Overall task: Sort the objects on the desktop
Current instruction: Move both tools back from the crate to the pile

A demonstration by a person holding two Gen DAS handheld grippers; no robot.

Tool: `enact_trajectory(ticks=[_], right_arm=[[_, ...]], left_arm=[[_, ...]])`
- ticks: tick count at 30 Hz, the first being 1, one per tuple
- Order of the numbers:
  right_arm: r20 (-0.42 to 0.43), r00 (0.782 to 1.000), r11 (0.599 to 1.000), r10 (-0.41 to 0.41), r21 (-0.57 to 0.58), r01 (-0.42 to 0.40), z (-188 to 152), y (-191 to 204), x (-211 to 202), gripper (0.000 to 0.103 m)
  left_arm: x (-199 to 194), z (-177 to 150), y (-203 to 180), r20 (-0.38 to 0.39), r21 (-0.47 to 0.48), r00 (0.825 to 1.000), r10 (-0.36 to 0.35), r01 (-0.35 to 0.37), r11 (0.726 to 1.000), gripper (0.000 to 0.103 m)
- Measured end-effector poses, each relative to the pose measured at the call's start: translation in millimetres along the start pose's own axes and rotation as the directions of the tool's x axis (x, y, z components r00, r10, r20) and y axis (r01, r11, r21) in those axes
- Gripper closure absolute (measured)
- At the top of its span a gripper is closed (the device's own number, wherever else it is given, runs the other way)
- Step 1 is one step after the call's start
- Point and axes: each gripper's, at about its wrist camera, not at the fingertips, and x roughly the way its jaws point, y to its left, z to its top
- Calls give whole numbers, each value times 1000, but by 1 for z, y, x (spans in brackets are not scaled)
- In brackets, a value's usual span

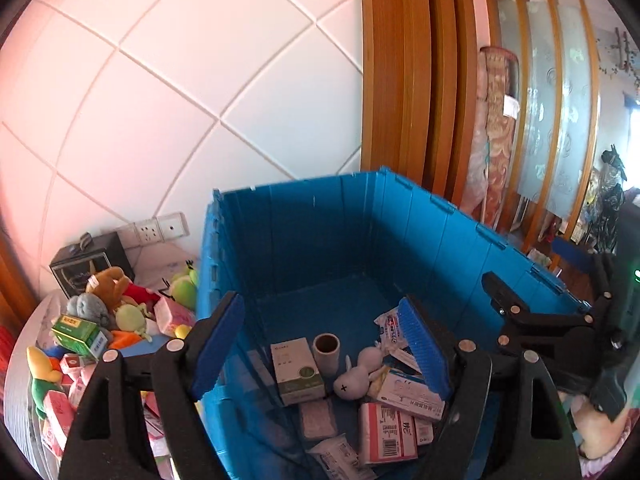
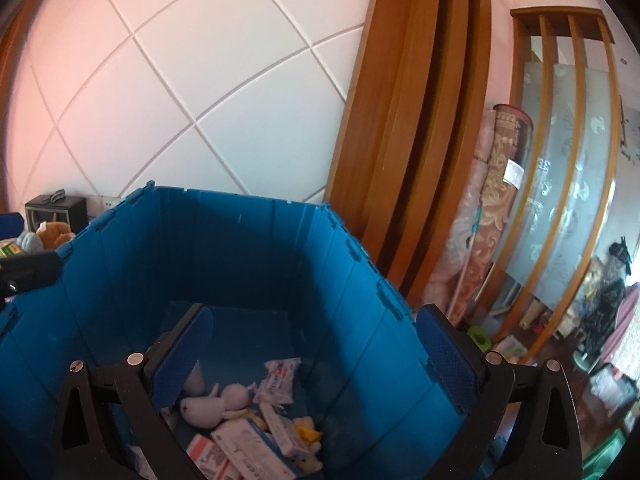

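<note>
A blue plastic crate (image 1: pixel 304 236) holds medicine boxes (image 1: pixel 298 372), a white plush rabbit (image 1: pixel 352 376), a small white cup (image 1: pixel 327 354) and sachets. My left gripper (image 1: pixel 320 356) is open and empty over the crate's left wall. My right gripper (image 2: pixel 320 364) is open and empty above the crate (image 2: pixel 224 256), over the rabbit (image 2: pixel 208 406) and boxes (image 2: pixel 256 448). The right gripper also shows in the left wrist view (image 1: pixel 532 316), at the crate's right rim. A pile of plush toys (image 1: pixel 120 304) and boxes (image 1: pixel 78 334) lies on the table left of the crate.
A black box (image 1: pixel 90 266) stands by wall sockets (image 1: pixel 158 230) behind the pile. White tiled wall behind. A wooden door frame (image 1: pixel 404 72), rolled carpets (image 1: pixel 492 132) and a glass partition stand to the right.
</note>
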Motion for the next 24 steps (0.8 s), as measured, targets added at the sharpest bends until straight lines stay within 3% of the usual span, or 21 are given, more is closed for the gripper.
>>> enact_trajectory(ticks=[4,9,15,24], right_arm=[[-3,996,993,88,84,-87,2,-5,-11,0],[108,982,979,157,114,-169,10,17,-52,0],[204,933,941,296,107,-322,19,72,-88,0],[227,866,886,445,26,-462,36,178,-109,0]], left_arm=[[-18,-5,19,37,-30,999,4,-3,1000,24],[-36,-18,51,76,-69,997,33,-28,997,24],[-52,-45,109,78,-118,992,100,-91,989,24],[-76,-100,232,15,-200,967,253,-246,949,24]])
